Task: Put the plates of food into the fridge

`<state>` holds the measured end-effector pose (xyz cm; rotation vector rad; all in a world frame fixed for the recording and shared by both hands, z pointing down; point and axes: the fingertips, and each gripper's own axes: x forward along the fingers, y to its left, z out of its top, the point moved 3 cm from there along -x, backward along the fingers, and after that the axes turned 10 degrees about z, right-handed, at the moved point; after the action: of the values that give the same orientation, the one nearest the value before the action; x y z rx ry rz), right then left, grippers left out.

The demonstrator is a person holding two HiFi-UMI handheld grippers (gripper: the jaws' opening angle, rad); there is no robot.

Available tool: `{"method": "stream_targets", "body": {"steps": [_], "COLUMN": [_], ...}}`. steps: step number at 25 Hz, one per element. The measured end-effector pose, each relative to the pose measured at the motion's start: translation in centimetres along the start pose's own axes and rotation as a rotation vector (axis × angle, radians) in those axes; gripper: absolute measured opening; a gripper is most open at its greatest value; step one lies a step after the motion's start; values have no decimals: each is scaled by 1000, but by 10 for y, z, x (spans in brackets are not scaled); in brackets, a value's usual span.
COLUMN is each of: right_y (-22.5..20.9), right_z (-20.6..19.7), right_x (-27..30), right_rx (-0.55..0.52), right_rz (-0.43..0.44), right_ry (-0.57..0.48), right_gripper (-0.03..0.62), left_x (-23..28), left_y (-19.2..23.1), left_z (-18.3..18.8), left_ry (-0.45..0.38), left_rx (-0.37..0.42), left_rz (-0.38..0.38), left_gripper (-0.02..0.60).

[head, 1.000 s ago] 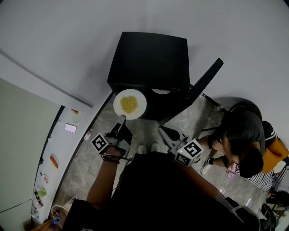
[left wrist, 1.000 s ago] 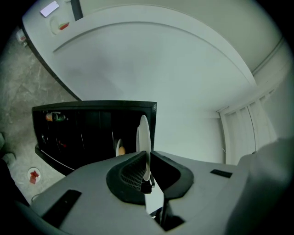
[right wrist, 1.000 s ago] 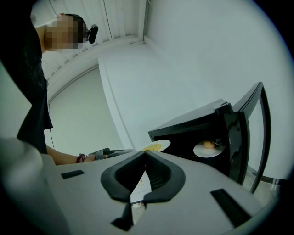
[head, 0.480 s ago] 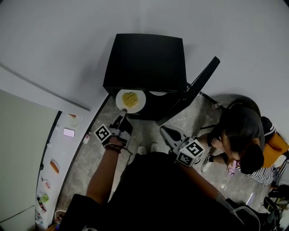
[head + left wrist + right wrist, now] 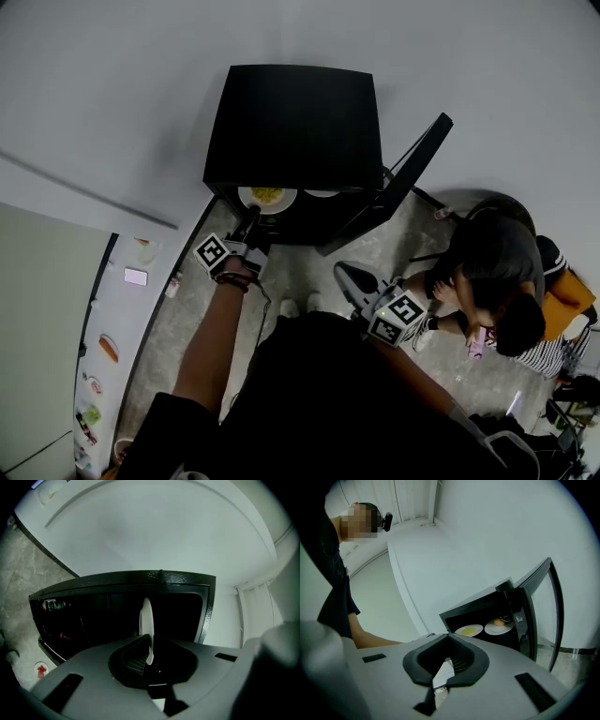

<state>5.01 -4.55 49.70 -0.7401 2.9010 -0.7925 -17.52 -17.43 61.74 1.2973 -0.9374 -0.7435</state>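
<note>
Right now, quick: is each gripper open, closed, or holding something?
Left gripper: closed on the rim of the plate of yellow food.
Right gripper: closed, empty.

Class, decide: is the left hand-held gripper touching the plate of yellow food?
Touching. The left gripper view shows the left hand-held gripper clamping the plate edge-on between its jaws.

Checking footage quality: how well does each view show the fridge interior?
Left gripper view: fridge interior almost black, held plate a bright edge-on sliver. Right gripper view: second plate readable inside, door bowed by the lens. Head view: dark corners, interior shadowed.
</note>
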Motion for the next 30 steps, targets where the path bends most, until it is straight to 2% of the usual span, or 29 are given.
{"method": "stream_targets", "body": {"steps": [5, 22, 30], "right_y": [-7, -16, -14], "right_z": [0, -1, -3], "right_x": [0, -3, -6], "right_rx": [6, 48, 43], "right_rz": [-13, -33, -31], "right_ry": [7, 8, 9], "right_gripper": [26, 26, 26], "left_x": [9, 44, 38], "left_y": [29, 33, 32], "left_z": [14, 32, 31], "left_ry": [-43, -67, -106], "left_rx": [-11, -24, -49], "left_rz": [43, 114, 130], "left_gripper": [41, 34, 39]}}
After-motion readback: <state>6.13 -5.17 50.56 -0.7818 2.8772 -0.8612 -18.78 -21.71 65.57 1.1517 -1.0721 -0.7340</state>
